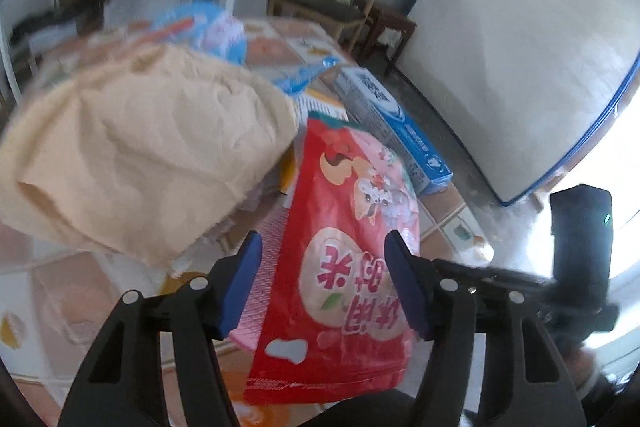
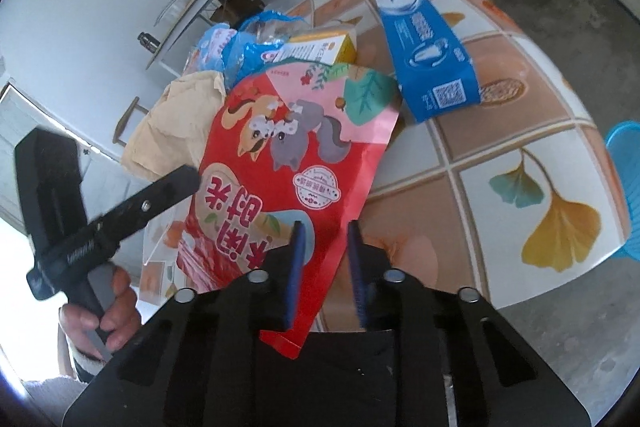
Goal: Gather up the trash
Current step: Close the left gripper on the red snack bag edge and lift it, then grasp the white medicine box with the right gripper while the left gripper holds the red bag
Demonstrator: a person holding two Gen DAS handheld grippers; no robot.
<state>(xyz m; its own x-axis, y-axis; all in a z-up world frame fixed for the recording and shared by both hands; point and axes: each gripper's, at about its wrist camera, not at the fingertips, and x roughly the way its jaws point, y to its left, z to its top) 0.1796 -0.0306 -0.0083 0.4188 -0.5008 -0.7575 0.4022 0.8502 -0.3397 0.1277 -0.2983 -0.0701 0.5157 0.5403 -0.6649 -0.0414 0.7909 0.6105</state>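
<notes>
Left wrist view shows the left gripper (image 1: 324,279) with its blue pads (image 1: 244,283) standing wide on either side of a glossy red snack bag (image 1: 344,267), not visibly pressing it. Right wrist view shows the right gripper (image 2: 322,275) narrowed onto the same bag's (image 2: 288,163) lower edge; whether the pads actually pinch it I cannot tell. Cartoon squirrels and large Chinese characters cover the bag. Behind it lie crumpled tan paper (image 2: 176,123), a crinkled blue wrapper (image 2: 248,47), a small yellow carton (image 2: 320,47) and a blue box (image 2: 424,51) with a QR code, on a table (image 2: 520,131) with a ginkgo-leaf tile pattern.
</notes>
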